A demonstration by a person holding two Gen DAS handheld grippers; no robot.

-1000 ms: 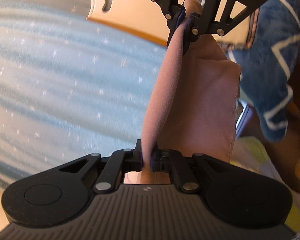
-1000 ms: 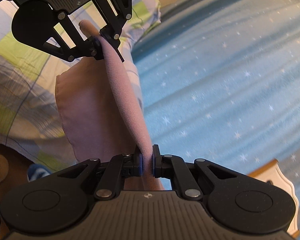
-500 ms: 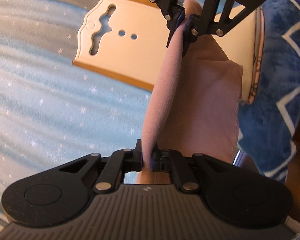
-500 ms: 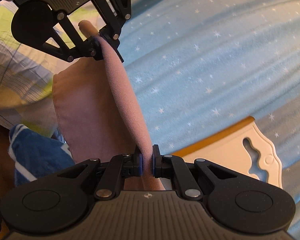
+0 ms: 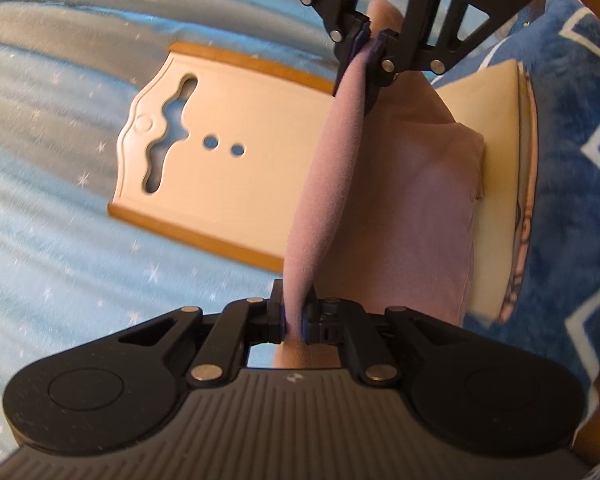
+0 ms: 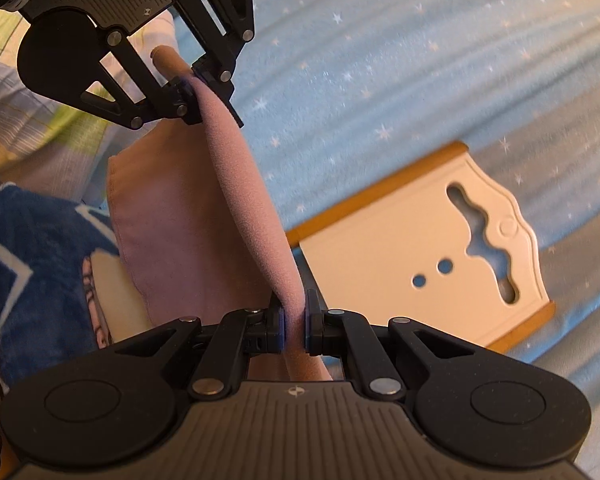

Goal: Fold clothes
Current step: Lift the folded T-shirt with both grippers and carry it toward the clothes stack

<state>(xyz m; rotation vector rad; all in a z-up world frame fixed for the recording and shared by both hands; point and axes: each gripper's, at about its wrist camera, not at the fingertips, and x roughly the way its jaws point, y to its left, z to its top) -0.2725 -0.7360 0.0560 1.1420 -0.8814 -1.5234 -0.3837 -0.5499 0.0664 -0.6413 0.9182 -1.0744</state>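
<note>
A pink garment (image 5: 412, 216) hangs in the air, its upper edge stretched taut between both grippers. My left gripper (image 5: 296, 316) is shut on one end of that edge. The right gripper (image 5: 374, 40) faces it from the far end, pinching the other end. In the right wrist view the same pink garment (image 6: 172, 208) droops to the left of the taut edge. There my right gripper (image 6: 294, 330) is clamped on the cloth, and the left gripper (image 6: 192, 94) grips it at the top left.
Below lies a light blue bedspread (image 5: 52, 216) with white stars. A cream wooden board with orange edging (image 6: 420, 248) and cut-out holes sits below the garment. A dark blue blanket with white zigzags (image 5: 572, 184) lies at the right; checked bedding (image 6: 28, 120) shows far left.
Both grippers have carried the garment sideways, still stretched between them. The cream board has come fully into view beneath it, and the blue blanket has slid closer.
</note>
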